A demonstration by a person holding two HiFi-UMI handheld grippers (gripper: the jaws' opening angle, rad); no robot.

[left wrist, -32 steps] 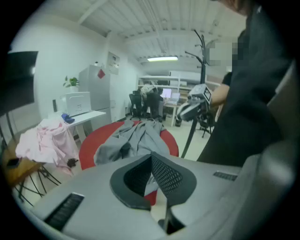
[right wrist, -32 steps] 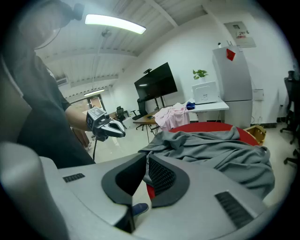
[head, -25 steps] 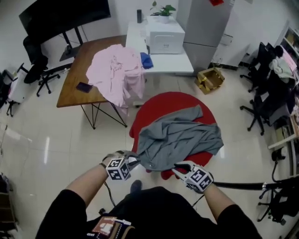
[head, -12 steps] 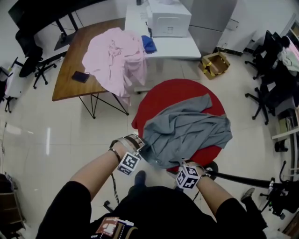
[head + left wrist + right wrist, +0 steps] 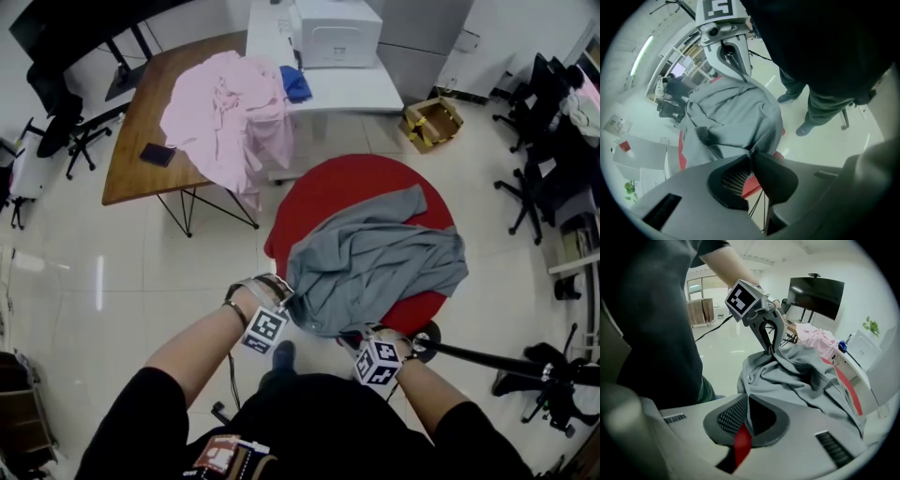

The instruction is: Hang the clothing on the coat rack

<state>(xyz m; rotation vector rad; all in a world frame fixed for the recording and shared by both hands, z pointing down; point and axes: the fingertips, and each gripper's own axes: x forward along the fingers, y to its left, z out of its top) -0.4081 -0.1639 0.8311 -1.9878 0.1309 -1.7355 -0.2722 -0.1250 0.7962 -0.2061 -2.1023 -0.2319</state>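
Both forearms reach forward and down to the near edge of the red round table [image 5: 349,180]. The two grippers, the left gripper [image 5: 286,304] and the right gripper [image 5: 357,337], point steeply down, side by side. Each pair of jaws has just been closing and pinches the near hem of the one gray garment [image 5: 375,258], which lies crumpled on that table. One pink garment [image 5: 220,112] lies beyond the table, on a wooden desk [image 5: 129,159].

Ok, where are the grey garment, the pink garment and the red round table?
grey garment [image 5: 375,267], head view, middle of the cloth.
pink garment [image 5: 220,112], head view, its middle.
red round table [image 5: 342,187], head view, bare top.
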